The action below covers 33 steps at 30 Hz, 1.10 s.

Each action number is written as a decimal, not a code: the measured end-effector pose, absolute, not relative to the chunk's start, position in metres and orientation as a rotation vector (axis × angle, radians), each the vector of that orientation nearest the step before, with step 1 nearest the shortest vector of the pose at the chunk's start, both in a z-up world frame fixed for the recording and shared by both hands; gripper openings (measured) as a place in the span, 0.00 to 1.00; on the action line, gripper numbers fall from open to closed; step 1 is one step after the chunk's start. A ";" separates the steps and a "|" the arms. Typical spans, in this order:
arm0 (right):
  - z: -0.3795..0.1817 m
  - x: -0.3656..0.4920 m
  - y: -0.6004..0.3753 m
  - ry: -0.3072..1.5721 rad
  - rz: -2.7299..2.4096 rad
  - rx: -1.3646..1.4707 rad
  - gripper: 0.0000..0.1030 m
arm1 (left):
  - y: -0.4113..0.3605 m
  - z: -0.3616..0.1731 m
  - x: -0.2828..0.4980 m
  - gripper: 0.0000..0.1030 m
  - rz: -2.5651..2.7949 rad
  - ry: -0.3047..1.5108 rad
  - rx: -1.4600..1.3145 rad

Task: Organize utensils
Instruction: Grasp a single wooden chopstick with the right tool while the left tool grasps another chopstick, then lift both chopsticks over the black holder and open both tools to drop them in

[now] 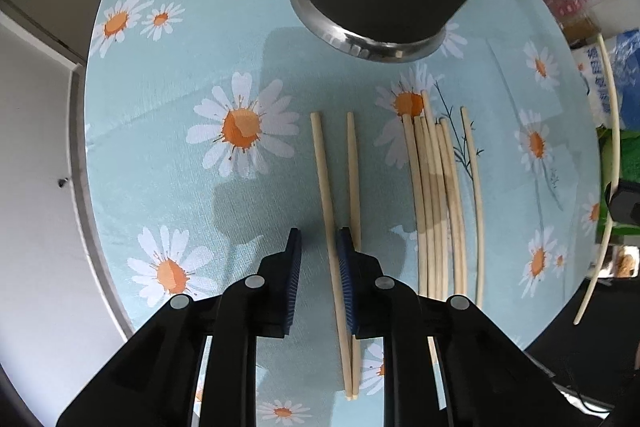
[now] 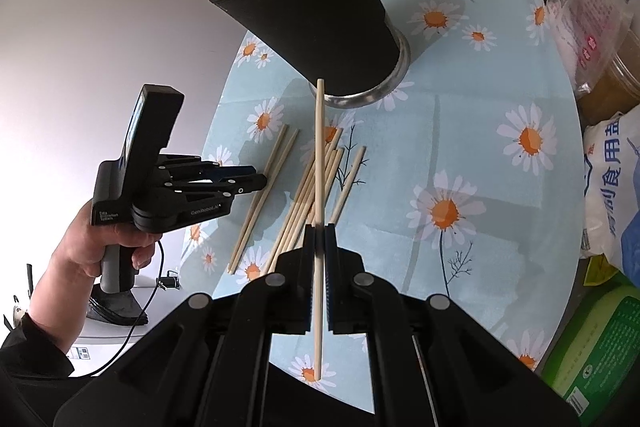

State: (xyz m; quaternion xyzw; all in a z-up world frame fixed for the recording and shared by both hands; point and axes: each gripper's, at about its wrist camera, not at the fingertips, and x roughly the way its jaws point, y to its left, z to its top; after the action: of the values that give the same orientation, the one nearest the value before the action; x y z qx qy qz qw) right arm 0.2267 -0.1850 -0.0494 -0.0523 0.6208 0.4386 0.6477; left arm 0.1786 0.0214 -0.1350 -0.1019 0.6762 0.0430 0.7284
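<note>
Right gripper jaws clamp one chopstick mid-shaft, raised toward the black cup, presumably for dropping in. Left gripper jaws, part-closed, straddle one of a loose pair at frame centre; contact unclear.

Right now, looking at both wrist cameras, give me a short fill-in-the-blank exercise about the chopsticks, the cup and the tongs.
1. The right tongs are shut on a single ____.
2. The black cup stands on a tablecloth printed with ____.
3. The left tongs hang over a separate pair of chopsticks, with ____ chopstick between the pads.
4. The cup's base is ringed in ____.

Missing words: chopstick; daisies; one; metal
</note>
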 end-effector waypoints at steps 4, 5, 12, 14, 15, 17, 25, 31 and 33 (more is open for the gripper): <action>-0.051 0.225 -0.183 1.410 1.009 -0.113 0.05 | 0.002 -0.138 0.174 0.06 0.111 1.486 -0.138; -0.053 0.225 -0.182 1.408 1.006 -0.115 0.05 | 0.002 -0.139 0.174 0.05 0.114 1.481 -0.136; -0.062 0.220 -0.180 1.434 1.004 -0.096 0.05 | 0.002 -0.134 0.167 0.04 0.103 1.448 -0.167; -0.062 0.219 -0.178 1.431 1.005 -0.097 0.05 | 0.003 -0.133 0.164 0.04 0.103 1.438 -0.178; -0.062 0.219 -0.178 1.427 1.007 -0.097 0.05 | 0.005 -0.132 0.163 0.04 0.103 1.426 -0.191; -0.060 0.217 -0.178 1.409 1.011 -0.094 0.05 | 0.008 -0.127 0.156 0.04 0.103 1.399 -0.220; -0.050 0.209 -0.181 1.307 1.081 -0.064 0.05 | 0.021 -0.084 0.121 0.04 0.101 1.211 -0.337; -0.026 0.208 -0.180 1.168 1.154 -0.015 0.05 | 0.021 -0.031 0.107 0.04 0.060 1.014 -0.380; -0.017 0.210 -0.178 1.112 1.177 -0.005 0.05 | 0.017 -0.016 0.109 0.04 0.045 0.941 -0.382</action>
State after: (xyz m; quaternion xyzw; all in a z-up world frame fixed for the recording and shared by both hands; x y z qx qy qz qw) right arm 0.2102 -0.1777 -0.0167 -0.0022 0.4971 0.5265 0.6897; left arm 0.1085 0.0171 -0.0160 -0.1830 0.4506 0.0217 0.8735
